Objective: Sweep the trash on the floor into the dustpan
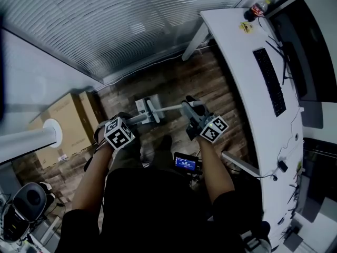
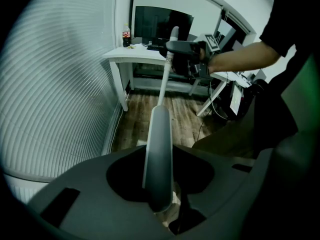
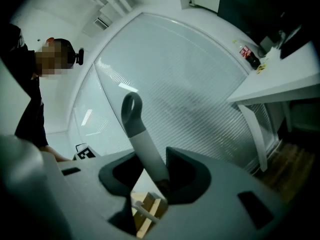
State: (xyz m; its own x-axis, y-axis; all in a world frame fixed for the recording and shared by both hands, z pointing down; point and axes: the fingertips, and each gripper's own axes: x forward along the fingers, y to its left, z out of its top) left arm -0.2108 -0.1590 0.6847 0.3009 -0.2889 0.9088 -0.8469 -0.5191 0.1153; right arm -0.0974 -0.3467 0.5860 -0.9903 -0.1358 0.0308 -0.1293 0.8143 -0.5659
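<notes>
While both clamp one white handle (image 2: 159, 144), left gripper (image 2: 160, 191) further along it, right gripper (image 3: 159, 181) beside its grey looped end (image 3: 131, 108).

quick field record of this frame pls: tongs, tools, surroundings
left tongs: shut on white handle
right tongs: shut on loop-ended handle
floor: wood planks
desk: white, head view right, keyboard on it
cardboard box: head view left
dustpan, trash: cannot make out

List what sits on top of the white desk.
On the white desk: a black keyboard, a monitor and a bottle. The monitor covers the desk's far edge.
</notes>
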